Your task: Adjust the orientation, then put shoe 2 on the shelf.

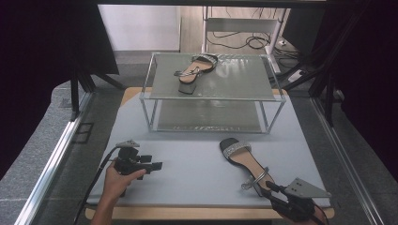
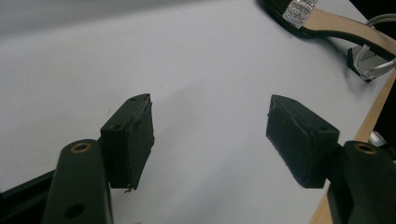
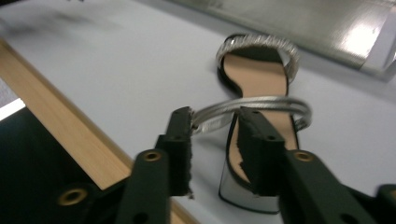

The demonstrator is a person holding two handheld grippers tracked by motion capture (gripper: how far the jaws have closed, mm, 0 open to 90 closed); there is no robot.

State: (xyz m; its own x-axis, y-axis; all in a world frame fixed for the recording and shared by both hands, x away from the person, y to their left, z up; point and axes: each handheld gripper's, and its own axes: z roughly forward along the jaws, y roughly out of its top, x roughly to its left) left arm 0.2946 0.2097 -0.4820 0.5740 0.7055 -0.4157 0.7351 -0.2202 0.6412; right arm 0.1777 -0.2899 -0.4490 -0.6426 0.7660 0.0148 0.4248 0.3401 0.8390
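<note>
A black sandal with a glittery toe band and a silver ankle strap lies on the grey mat, toe toward the shelf. My right gripper sits at its heel end by the table's front edge. In the right gripper view its jaws stand apart around the near side of the strap loop without pressing on it, so it is open. The matching sandal rests on top of the glass shelf. My left gripper is held low over the mat at the left, open and empty.
The two-level glass and metal shelf stands at the back of the mat. A wooden table edge runs along the front. Metal rails flank the table at both sides. Cables lie on the floor behind the shelf.
</note>
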